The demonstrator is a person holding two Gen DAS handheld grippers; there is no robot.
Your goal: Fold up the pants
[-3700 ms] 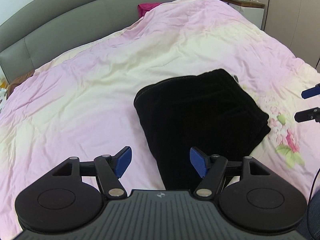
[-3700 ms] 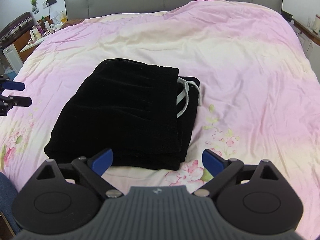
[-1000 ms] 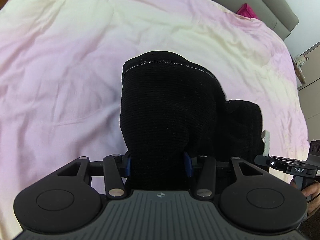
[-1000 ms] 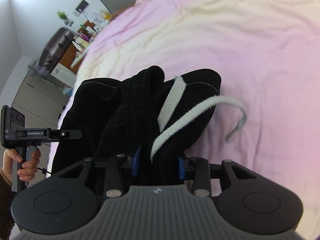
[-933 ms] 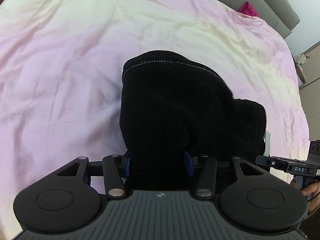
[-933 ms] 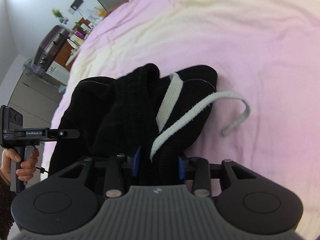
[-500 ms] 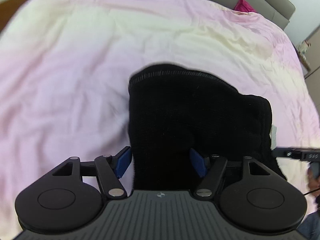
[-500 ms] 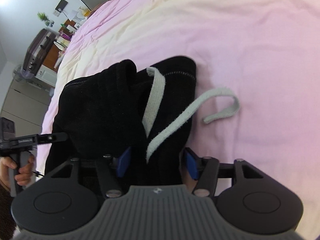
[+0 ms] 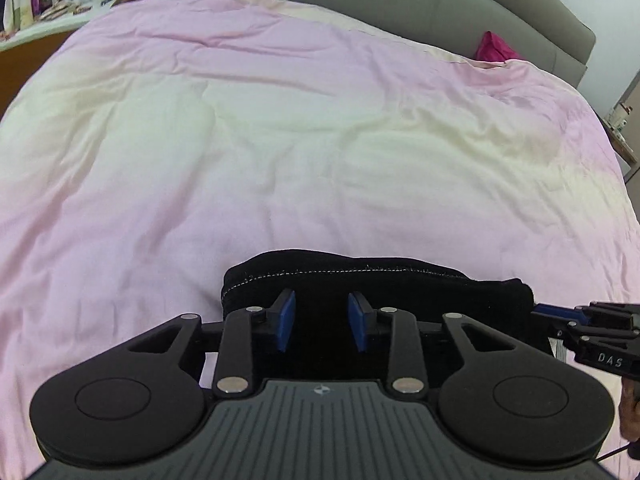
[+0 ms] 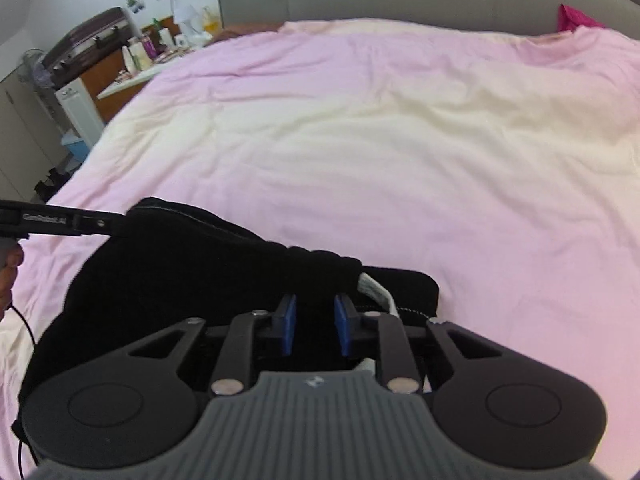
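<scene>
We have the left gripper (image 9: 322, 324) low over the black pants (image 9: 400, 280), blue pads apart, cloth between them; can't tell if pinching. Pants lie bunched at the near edge of the pink bedspread (image 9: 280, 140). Right gripper (image 10: 315, 328) same: narrow gap, grip unclear, white drawstring (image 10: 376, 290) just right.

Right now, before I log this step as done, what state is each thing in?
pants: folded into a bundle, lying on the duvet.
drawstring: white end poking out of the bundle.
duvet: spread out, lightly wrinkled.
left gripper: jaws narrowly apart over the pants; grip unclear.
right gripper: jaws narrowly apart over the pants; grip unclear.
</scene>
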